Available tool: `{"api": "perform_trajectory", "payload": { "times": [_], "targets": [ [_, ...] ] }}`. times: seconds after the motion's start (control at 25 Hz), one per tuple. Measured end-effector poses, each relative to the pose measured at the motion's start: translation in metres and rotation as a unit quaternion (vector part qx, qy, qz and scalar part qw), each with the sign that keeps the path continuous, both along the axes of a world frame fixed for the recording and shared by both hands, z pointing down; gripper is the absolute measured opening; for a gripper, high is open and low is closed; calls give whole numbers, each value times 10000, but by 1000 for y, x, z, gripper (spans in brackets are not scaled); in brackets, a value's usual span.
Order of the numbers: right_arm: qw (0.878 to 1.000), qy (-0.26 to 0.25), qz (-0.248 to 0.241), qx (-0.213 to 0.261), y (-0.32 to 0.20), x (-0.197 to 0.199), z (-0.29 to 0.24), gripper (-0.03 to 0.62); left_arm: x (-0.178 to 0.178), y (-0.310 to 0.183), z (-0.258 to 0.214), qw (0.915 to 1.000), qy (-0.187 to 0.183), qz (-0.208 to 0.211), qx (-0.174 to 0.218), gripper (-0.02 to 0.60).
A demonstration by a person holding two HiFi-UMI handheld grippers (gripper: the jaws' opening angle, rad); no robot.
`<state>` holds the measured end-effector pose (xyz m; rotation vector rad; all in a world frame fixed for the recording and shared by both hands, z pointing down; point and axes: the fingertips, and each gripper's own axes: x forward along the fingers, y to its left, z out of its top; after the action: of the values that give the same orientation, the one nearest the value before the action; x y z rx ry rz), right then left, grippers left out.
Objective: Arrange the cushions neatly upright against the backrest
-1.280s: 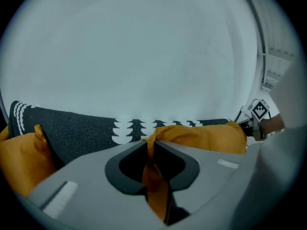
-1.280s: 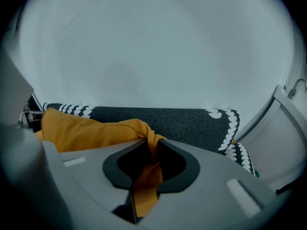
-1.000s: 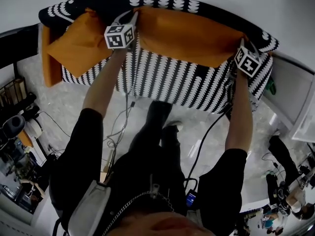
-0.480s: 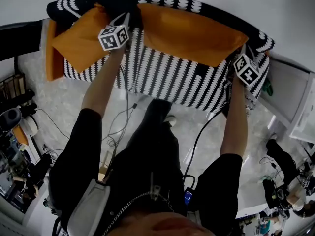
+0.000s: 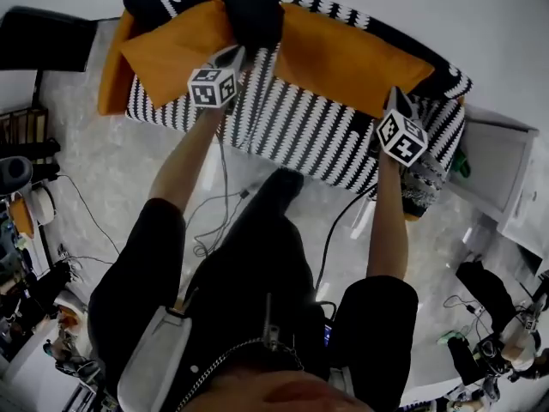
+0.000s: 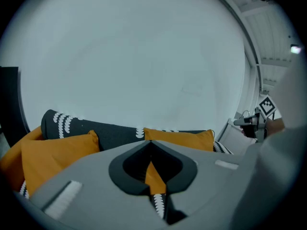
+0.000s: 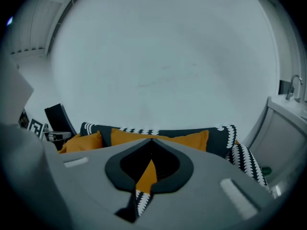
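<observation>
Right tool (image 7: 151, 142) jaws together, empty; long cushion (image 7: 192, 139), small cushion (image 7: 86, 142) against patterned backrest (image 7: 220, 135).

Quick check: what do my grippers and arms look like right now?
The left gripper and right gripper each have a grey body and a white cube with black square markers. A cable trails from each; the right one is black. The person wears black short sleeves.

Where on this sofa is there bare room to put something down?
The patterned seat is bare along its front edge. A narrow gap of dark backrest shows between the left cushion and the long right cushion. The left end is crowded: a third orange cushion lies by the armrest.
</observation>
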<state>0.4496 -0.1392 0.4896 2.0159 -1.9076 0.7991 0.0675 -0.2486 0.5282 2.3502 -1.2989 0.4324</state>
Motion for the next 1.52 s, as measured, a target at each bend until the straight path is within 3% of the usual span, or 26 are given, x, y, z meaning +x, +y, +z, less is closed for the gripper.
{"api": "perform_trajectory", "payload": {
  "times": [0.36,0.64,0.84,1.08,1.36,1.52],
  "targets": [
    [9942,-113,-1046,215,104,-139,-51,3,-62,133,-63,9998,-15,140,150,11],
    [9854,-148,-1685,196,117,-227,-59,3,-114,169,-101,9971,-384,182,627,10],
    [9767,-33,-2126,293,83,-305,-78,3,-172,152,-112,9977,-198,-77,644,11],
    [9684,105,-2481,210,20,-411,-75,3,-262,100,-101,9978,-252,-148,602,9],
    [9709,212,-2370,260,-72,-529,-67,3,-389,18,-89,9966,-495,-122,653,10],
    [9723,256,-2313,222,-105,-566,-61,3,-439,-10,-80,9969,-492,-161,599,11]
  ]
}}
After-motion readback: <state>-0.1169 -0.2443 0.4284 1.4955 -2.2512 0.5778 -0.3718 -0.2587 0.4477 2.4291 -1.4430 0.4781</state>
